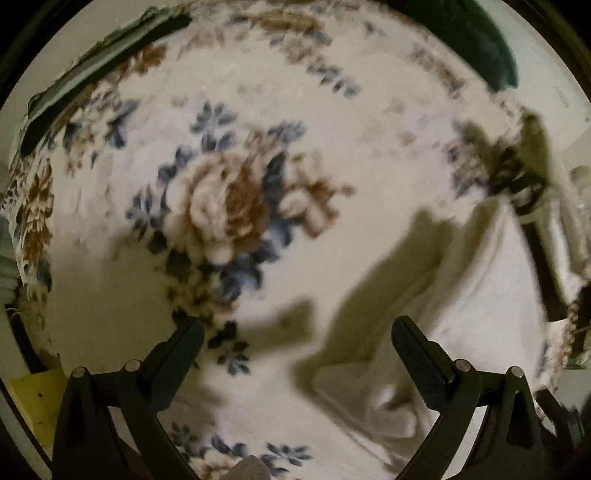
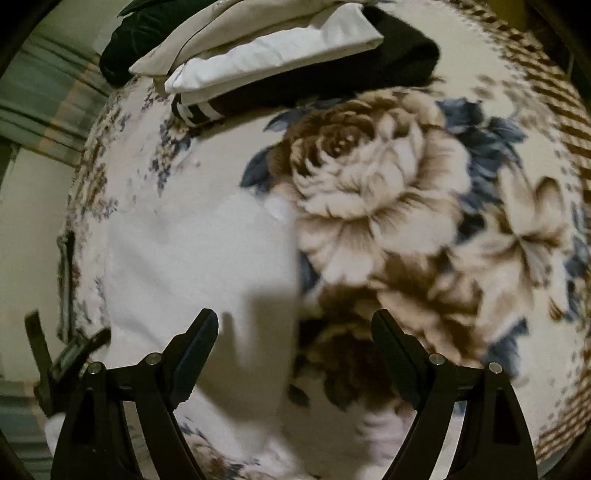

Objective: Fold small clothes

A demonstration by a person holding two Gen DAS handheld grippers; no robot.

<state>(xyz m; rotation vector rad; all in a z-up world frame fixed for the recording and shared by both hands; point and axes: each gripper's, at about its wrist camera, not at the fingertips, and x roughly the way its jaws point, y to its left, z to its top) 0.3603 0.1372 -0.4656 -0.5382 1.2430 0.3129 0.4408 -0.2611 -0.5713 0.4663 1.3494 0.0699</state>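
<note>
Both grippers, left gripper (image 1: 297,332) and right gripper (image 2: 295,325), w/ jaws wide apart, holding nothing. White cloth (image 2: 199,266) lies flat on flowered blanket (image 2: 369,177), folded stack (image 2: 273,55) well apart at far edge. Looks like you're between folds; next, pinch an edge.

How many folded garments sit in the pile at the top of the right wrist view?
4 visible: a dark green piece at the back left, a beige one on top, a white one below it, and a black one underneath. More may be hidden.
</note>
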